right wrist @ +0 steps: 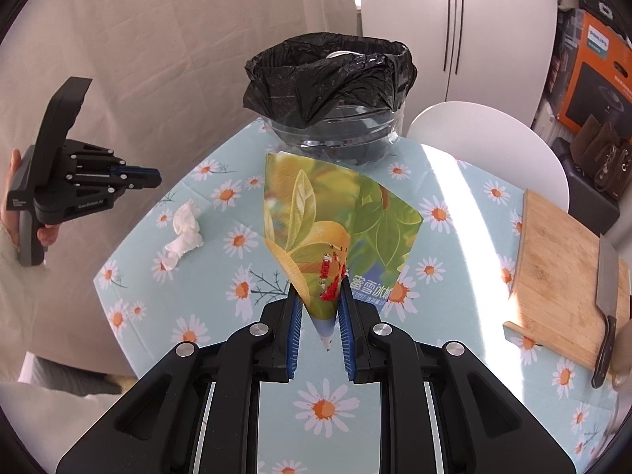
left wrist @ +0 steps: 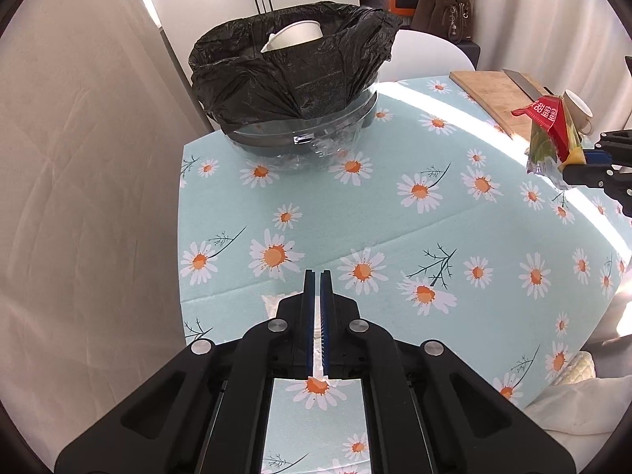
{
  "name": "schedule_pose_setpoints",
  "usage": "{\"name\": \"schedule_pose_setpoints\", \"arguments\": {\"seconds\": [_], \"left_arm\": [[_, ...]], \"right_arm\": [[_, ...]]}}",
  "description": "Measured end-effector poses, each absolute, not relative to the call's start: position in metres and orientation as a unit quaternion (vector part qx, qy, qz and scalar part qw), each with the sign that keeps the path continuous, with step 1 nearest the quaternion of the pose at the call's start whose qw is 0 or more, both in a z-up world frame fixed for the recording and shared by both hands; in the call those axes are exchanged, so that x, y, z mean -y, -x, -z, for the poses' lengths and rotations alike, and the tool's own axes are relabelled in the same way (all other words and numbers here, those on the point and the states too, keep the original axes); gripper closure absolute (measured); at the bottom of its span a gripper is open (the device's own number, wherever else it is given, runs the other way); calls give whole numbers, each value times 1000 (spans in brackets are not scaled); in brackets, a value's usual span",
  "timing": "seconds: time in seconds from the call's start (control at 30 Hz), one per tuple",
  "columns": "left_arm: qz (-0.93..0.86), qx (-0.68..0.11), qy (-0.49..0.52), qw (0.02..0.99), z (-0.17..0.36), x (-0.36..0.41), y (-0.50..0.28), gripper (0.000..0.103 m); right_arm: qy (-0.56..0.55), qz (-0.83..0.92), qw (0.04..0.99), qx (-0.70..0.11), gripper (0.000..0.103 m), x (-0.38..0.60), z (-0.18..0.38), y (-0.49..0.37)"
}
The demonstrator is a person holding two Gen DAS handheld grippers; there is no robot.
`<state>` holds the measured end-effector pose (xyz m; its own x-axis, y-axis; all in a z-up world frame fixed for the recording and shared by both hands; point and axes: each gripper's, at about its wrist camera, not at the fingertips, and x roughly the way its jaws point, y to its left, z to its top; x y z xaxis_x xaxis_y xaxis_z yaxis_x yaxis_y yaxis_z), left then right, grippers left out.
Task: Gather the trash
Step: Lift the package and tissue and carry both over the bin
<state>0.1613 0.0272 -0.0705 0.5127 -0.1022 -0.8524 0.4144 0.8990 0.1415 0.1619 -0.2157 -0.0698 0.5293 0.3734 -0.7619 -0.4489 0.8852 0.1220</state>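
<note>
A: What fills the frame centre?
B: The daisy-print worktop (right wrist: 454, 181), with the black-lined bin (right wrist: 335, 91) at upper centre.
A: And the trash?
B: Right tongs (right wrist: 319, 312) clamp a cone-shaped wrapper (right wrist: 316, 217) mid-frame; a crumpled tissue (right wrist: 183, 233) lies centre-left; left tongs (left wrist: 320, 316) are closed, empty.

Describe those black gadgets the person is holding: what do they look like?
Each is a matte black plastic pistol-grip tool. The left gripper has silver screws, small white lettering and blue-lined fingers. The right gripper shows round silver bolts and ribbed blue pads. No cables show. A cream sleeve covers the left wrist.
</note>
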Motion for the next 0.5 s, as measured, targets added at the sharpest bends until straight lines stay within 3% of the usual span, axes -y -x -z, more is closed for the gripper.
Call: {"name": "schedule_pose_setpoints", "arguments": {"seconds": [0.2,0.23,0.3,0.33,0.37,0.43,0.5], "left_arm": [[128,-462,-179,859,63,-21,-146,100],[126,-465,-178,858,63,-21,-145,96],[122,-465,-172,860,65,-24,-143,68],[118,-464,-170,861,66,-25,-143,48],[116,-462,-169,863,67,-26,-142,40],[122,-466,-162,861,72,-28,-144,37],[115,-468,-158,862,80,-29,-148,24]], "right_arm": [[43,-247,877,-409,87,226,61,-154],[40,-249,878,-408,87,228,61,-153],[38,-250,878,-407,87,230,61,-153],[38,-251,877,-407,87,230,62,-153],[37,-252,877,-407,87,231,62,-153],[35,-251,877,-408,87,233,63,-154],[33,-251,876,-410,87,234,65,-157]]}}
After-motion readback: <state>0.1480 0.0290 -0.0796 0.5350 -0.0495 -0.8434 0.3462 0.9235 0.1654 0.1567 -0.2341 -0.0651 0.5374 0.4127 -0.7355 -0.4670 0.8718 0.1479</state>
